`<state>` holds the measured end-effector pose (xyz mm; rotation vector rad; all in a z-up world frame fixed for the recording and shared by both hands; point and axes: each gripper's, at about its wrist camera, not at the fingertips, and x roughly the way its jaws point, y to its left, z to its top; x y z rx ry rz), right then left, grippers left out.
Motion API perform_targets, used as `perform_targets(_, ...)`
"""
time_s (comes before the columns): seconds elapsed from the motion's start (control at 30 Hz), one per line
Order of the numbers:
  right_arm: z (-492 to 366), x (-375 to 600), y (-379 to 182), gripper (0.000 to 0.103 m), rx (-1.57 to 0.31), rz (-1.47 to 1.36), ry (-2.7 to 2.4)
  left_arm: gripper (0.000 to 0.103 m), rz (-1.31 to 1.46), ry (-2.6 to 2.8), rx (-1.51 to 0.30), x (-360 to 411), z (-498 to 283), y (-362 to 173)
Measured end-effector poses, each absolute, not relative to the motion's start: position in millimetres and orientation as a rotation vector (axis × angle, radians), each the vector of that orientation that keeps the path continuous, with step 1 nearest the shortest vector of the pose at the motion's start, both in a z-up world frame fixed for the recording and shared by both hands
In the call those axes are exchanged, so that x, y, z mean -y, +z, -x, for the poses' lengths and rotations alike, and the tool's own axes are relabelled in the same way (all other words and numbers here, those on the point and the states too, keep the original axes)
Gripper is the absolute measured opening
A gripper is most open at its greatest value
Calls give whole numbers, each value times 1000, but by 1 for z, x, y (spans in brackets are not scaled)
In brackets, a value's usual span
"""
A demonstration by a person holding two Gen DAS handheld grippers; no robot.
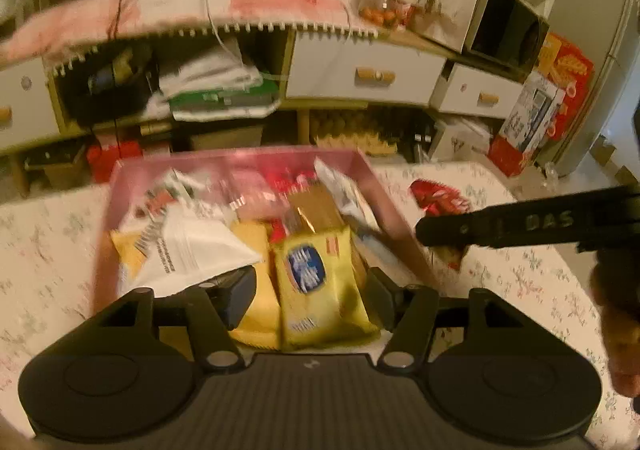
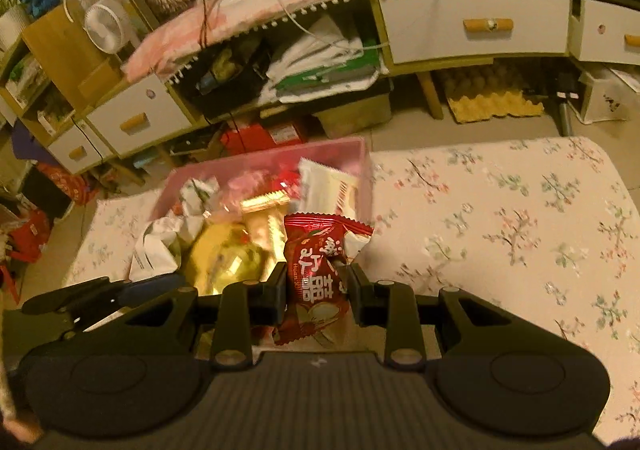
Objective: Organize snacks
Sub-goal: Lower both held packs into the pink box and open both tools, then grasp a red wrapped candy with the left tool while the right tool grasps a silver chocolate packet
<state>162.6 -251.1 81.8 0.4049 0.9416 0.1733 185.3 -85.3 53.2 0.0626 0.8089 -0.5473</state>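
- My right gripper (image 2: 316, 286) pinches a red snack packet (image 2: 316, 282) just beside the pink bin (image 2: 360, 154), ready to drop in.
- My left gripper (image 1: 310, 290) hangs part-open and empty over a yellow packet (image 1: 316, 290) lying in the bin.

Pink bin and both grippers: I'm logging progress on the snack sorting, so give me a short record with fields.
bin: pink bin on the flowered tablecloth, crowded with wrapped snacks
left gripper: left gripper open over the bin, yellow packet lying between its fingers, not pinched
right gripper: right gripper shut on a red packet, beside the bin's near right corner
loose on cloth: none seen
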Motion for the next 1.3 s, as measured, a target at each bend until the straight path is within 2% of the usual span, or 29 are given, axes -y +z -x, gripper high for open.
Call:
perform_targets(0.23, -175, 242, 77, 28, -929, -441, 213, 67, 8, -511, -811, 58, -181, 80)
perform_targets(0.53, -187, 235, 72, 30, -910, -492, 206, 71, 120, -434, -958, 28, -167, 68)
perform_targets(0.6, -189, 235, 73, 39, -905, -494, 201, 72, 134, -427, -990, 23, -165, 62)
perform_targets(0.7, -184, 237, 74, 46, -909, -492, 178, 74, 123, -407, -1012, 20, -160, 58)
perform_targets(1.03, -158, 260, 93, 46, -929, -519, 126, 81, 76, -352, -1044, 20, -139, 66)
perform_targets(1.3, -125, 257, 110, 46, -1019, -492, 132, 81, 83, -310, -1100, 14, -119, 65)
